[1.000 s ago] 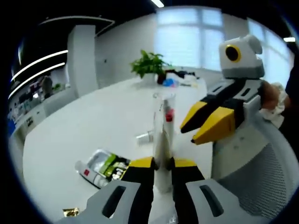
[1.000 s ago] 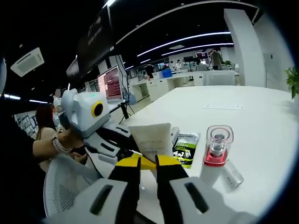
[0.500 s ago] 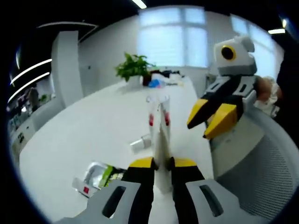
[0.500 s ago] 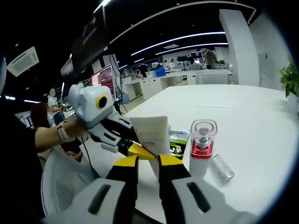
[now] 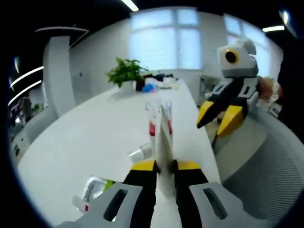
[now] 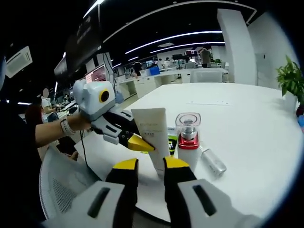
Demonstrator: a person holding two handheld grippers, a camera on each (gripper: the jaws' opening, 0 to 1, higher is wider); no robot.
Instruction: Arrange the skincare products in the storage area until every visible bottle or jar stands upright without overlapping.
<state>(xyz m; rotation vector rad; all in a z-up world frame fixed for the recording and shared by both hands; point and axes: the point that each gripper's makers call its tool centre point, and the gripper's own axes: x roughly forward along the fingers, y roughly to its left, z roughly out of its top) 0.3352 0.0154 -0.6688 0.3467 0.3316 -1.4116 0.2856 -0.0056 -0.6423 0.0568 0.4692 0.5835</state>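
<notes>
Now, in the left gripper view, the left gripper (image 5: 164, 165) has its yellow-tipped jaws clamped on a flat cream tube (image 5: 164, 142), seen edge-on near the white table's (image 5: 90, 142) near edge; the right gripper (image 5: 222, 116) hangs beside it, jaws slightly apart. Right gripper view: one tube (image 6: 152, 135) stands crimp-up, one clear-capped pump bottle (image 6: 188, 142) with a red collar stands just beside it, one small cylindrical bottle (image 6: 213, 162) lies flat.
</notes>
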